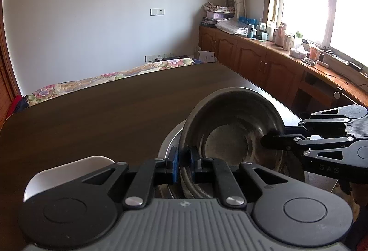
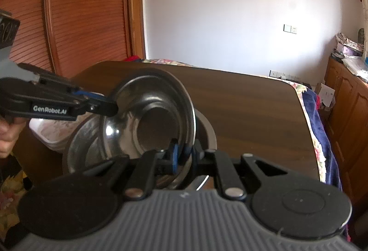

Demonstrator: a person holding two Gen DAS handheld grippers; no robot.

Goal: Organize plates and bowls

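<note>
On the dark wooden table [image 1: 103, 113] near its right edge, you have two steel bowls: one steel bowl [image 1: 232, 126] tilted up on its side, with its open mouth facing the left wrist camera, and a second, larger bowl [image 2: 85, 142] beneath it, resting flat on the tabletop. Going left to right in the left wrist view, one pale plate [image 1: 69, 172] lies low at the left, partly hidden behind the gripper body; then comes your left gripper [image 1: 184, 163], its two blue-padded jaws pinching the near rim of the tilted bowl; then, at the far right, your right gripper [image 1: 273, 142] reaches in from the side with its jaws pressed onto the opposite rim of the same bowl. So you hold one bowl with two grippers, one on each side, and it sits partly inside the lower bowl. On the right gripper's side you can make out the letters "DAS". In the right wrist view the left gripper [image 2: 108, 106] shows the white wording "GenRobot.AI" along its finger, and a white patterned dish [image 2: 50, 133] sits just behind it, beside the lower bowl. Beyond the table you see one bed with a floral cover [image 1: 92, 80] and a run of wooden cabinets [image 1: 253, 60] under the window, crowded with bottles and boxes too small to read.
</note>
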